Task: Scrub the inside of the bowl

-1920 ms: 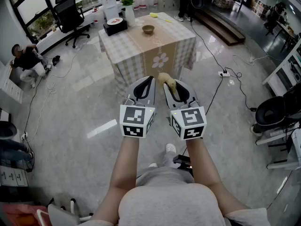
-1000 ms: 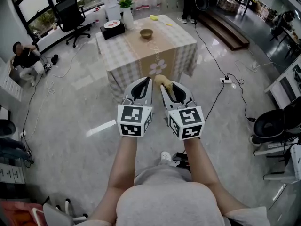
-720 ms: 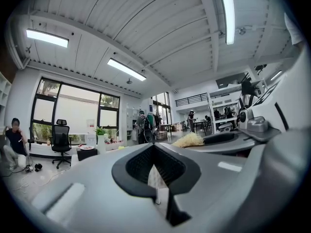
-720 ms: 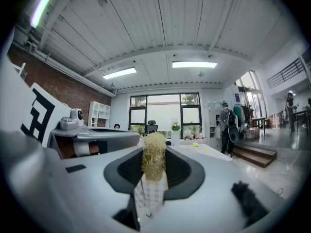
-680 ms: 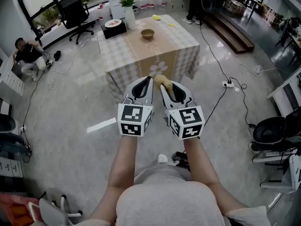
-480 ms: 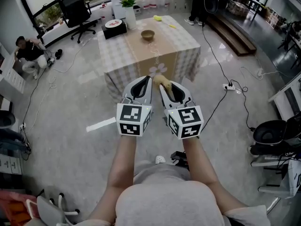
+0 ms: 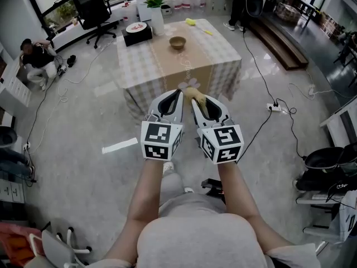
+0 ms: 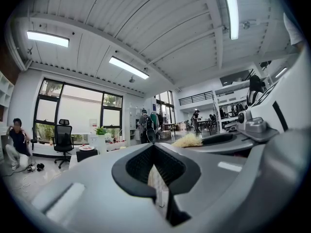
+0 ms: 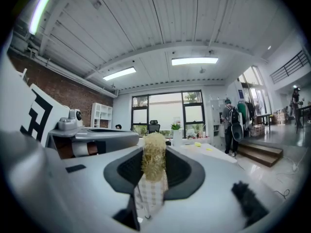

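Bowl (image 7: pixel 177 42): small, brown and upright, on the tan runner of the table, upper centre of the head view, well apart from both grippers.
Table (image 7: pixel 223 52): under a checked cloth that hangs to the floor. The runner (image 7: pixel 179 66) goes down the middle and has a flower print on the near drop.
Also on the table: a black box (image 7: pixel 137 33) with a plate on it at the far left corner. A white vase (image 7: pixel 158 20) with a green plant stands just right of the box, and a yellow thing (image 7: pixel 191 22) lies near the far edge, above and right of the bowl.
Scrubber (image 9: pixel 154 155): a pale yellow, fibrous wad that sticks up past the tips of the right gripper. In the head view it lies in front of the cloth's near drop.
Right gripper (image 7: pixel 199 100): frame centre, clamped on the scrubber, with its marker cube towards the camera.
Left gripper (image 8: pixel 155 151): jaws together with nothing between them. Only the checked cloth shows through the gap in its black pads.
Pair: side by side, just beside each other, both pointing towards the table.
Arms: two bare forearms run from the cubes down to the lower centre of the head view.
Floor: glossy grey. A white strip (image 7: pixel 120 146) lies left of the grippers, and a power strip (image 7: pixel 274 108) with black cables lies to the right.
Room: an office chair (image 7: pixel 92 10) stands at the upper left, and a person (image 7: pixel 36 57) sits low by the left edge.
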Tool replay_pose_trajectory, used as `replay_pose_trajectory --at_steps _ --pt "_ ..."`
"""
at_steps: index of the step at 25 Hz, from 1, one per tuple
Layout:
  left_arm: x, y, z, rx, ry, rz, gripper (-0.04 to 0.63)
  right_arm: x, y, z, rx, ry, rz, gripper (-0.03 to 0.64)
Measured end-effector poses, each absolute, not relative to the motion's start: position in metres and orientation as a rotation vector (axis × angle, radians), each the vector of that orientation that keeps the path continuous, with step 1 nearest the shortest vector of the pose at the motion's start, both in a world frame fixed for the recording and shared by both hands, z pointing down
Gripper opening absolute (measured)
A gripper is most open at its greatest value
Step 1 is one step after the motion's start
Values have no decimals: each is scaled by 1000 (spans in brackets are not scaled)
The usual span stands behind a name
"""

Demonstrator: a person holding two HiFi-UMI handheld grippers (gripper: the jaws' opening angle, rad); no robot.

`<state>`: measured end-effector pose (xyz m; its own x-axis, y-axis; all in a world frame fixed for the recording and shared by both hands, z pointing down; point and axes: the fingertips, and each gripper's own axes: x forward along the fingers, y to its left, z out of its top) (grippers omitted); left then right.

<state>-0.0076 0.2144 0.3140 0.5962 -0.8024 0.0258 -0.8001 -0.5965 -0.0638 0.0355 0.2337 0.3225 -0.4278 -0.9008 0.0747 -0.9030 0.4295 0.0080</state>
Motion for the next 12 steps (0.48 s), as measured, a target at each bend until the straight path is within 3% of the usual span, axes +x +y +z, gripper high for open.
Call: replay_pose_trajectory --at_steps 12 --pt "-23 131 325 -2802 1358 -107 3 22 152 330 1687 -2577 95 105"
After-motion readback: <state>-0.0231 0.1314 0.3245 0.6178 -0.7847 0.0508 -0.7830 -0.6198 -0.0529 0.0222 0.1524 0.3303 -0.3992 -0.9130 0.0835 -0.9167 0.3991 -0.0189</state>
